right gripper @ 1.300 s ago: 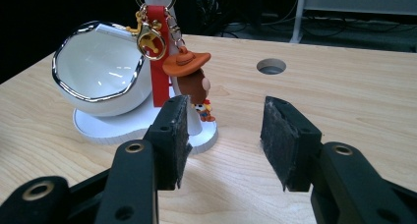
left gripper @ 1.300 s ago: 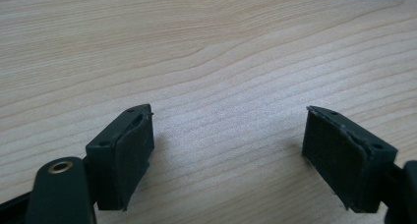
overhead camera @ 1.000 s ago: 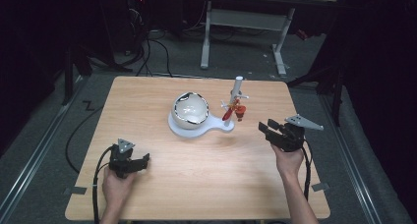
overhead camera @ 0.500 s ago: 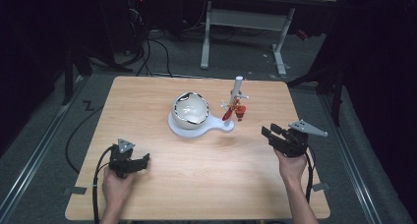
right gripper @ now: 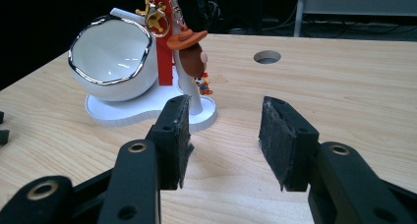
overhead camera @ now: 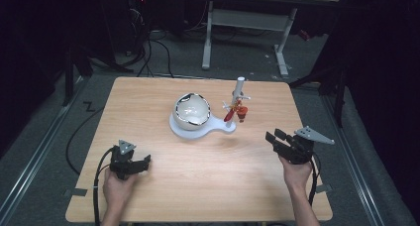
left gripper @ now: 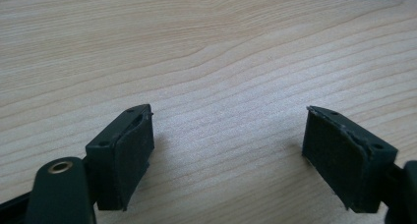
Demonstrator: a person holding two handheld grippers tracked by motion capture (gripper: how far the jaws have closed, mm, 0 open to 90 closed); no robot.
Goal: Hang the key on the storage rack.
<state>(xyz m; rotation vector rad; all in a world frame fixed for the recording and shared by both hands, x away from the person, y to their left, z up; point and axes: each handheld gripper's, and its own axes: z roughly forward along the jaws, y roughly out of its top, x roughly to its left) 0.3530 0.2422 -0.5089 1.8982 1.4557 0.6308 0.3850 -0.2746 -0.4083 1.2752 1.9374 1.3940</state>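
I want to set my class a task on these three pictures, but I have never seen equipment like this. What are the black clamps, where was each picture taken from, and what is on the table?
There is no robot here: a person holds a hand tool in each hand. The left gripper and the right gripper each have two black jaws.

The high view looks down on the wooden table from above the person's side. The other two pictures come from small cameras that ride on the grippers and look along their jaws.

On the table stands a white stand with a white bowl and a post. A cowboy keychain hangs from the post on a red strap.

Nothing is held. Both pairs of jaws stand open over bare wood, and the right gripper points at the keychain.
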